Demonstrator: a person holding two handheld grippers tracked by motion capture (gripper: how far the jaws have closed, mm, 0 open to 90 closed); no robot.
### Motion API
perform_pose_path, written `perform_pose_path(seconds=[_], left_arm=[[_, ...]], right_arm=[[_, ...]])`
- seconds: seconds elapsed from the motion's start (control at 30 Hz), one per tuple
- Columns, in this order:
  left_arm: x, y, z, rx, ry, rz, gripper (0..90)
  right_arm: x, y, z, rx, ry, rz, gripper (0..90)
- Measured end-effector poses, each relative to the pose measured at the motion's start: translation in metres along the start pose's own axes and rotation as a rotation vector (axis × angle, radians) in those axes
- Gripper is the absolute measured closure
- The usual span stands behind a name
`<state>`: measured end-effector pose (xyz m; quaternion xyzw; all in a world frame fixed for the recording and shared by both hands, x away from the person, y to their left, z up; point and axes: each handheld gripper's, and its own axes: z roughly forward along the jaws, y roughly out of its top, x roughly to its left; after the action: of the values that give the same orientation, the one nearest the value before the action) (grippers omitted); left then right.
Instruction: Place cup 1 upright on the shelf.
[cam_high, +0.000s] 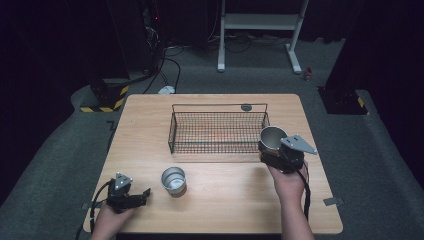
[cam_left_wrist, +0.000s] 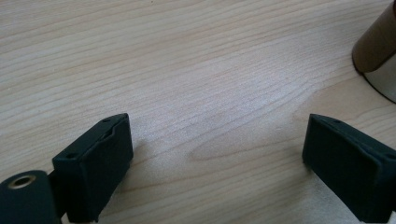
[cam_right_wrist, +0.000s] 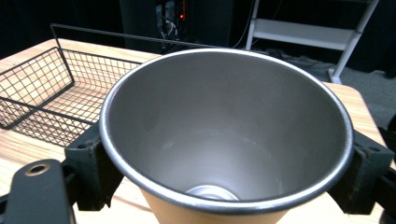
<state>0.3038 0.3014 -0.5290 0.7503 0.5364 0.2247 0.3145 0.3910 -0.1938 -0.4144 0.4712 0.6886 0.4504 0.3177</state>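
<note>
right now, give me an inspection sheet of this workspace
surface: wooden table, bare around the items
job's things: held cup upright beside wire basket; second cup standing on the table
clutter: nothing seen
grippers: right tool shut on held cup; left tool open, low over the table
cables: one trails from each tool
surroundings: dark room, grey floor, white stand behind the table

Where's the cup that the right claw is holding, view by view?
High view: held cup right of centre, beside the wire basket.
Left gripper view: not in it.
Right gripper view: held cup centre, between the jaws.
Shared landmark: the wire basket.
</note>
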Motion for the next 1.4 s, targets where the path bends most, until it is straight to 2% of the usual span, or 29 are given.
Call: perform_pose_path(seconds=[0.23, 0.33, 0.47, 0.57, 0.73, 0.97, 1.13, 1.3, 1.4], left_arm=[[0.002, 0.0, 0.001, -0.006, -0.005, 0.01, 8.5], [0.003, 0.0, 0.002, -0.011, 0.009, 0.008, 8.3], [0.007, -0.001, 0.0, -0.013, 0.007, 0.002, 9.5], [0.012, 0.0, 0.002, -0.021, 0.002, 0.015, 9.9], [0.017, 0.002, 0.004, -0.02, 0.009, 0.001, 10.3], [0.016, 0.003, 0.005, -0.023, 0.016, -0.012, 10.2], [0.017, 0.002, 0.004, -0.02, 0.021, -0.004, 10.2], [0.017, 0.002, 0.004, -0.02, 0.021, -0.005, 10.2], [0.016, 0.002, 0.005, -0.02, 0.019, -0.008, 10.2]], right_arm=[[0.014, 0.017, 0.009, -0.028, 0.013, -0.011, 13.3], [0.02, 0.023, 0.013, -0.041, 0.011, -0.02, 13.3], [0.024, 0.031, 0.015, -0.066, 0.015, -0.023, 13.3], [0.026, 0.037, 0.017, -0.064, 0.013, -0.032, 13.3], [0.028, 0.043, 0.024, -0.073, 0.026, -0.032, 13.3], [0.031, 0.05, 0.044, -0.081, 0.049, -0.034, 13.3], [0.036, 0.052, 0.063, -0.055, 0.06, -0.041, 13.2], [0.04, 0.052, 0.074, -0.05, 0.067, -0.042, 13.3], [0.043, 0.053, 0.085, -0.023, 0.062, -0.046, 13.2]])
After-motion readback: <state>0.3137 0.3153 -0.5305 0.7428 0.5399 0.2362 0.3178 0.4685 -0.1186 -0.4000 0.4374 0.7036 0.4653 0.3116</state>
